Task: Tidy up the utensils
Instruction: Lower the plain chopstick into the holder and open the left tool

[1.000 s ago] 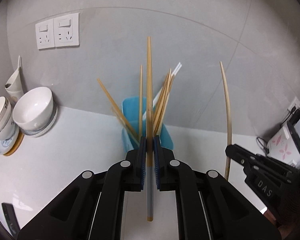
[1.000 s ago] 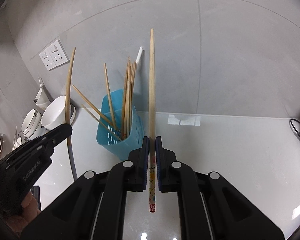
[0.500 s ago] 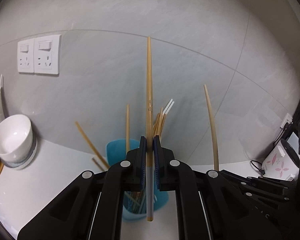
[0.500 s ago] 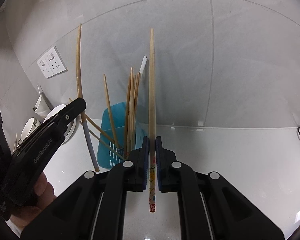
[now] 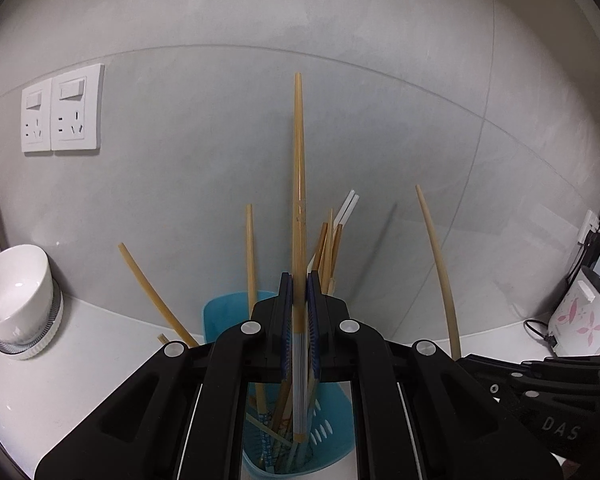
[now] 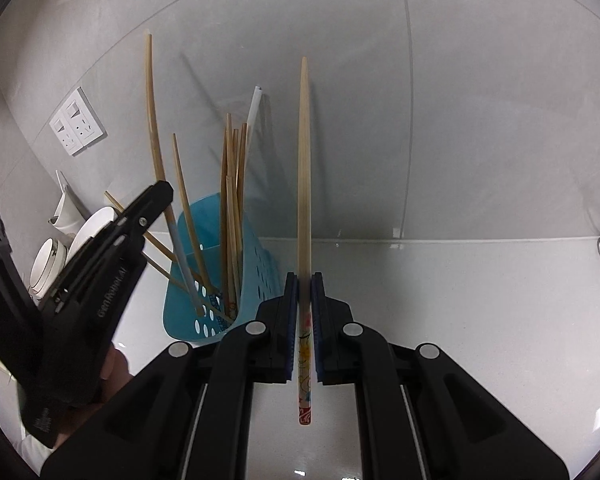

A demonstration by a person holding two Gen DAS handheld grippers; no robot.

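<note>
Chopsticks: we have one clamped upright in each tongs, left tongs [image 5: 299, 312] over the blue holder [image 6: 196, 280], right tongs [image 6: 305, 312] beside it. Risk we see: stick snagging crowded chopsticks, tipping holder on bench [image 6: 480, 300].

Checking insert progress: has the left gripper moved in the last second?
Yes. In the right wrist view the left gripper has gone up and rightward, over the blue utensil holder, with its chopstick lowered into it. The wall sockets barely shifted.
</note>
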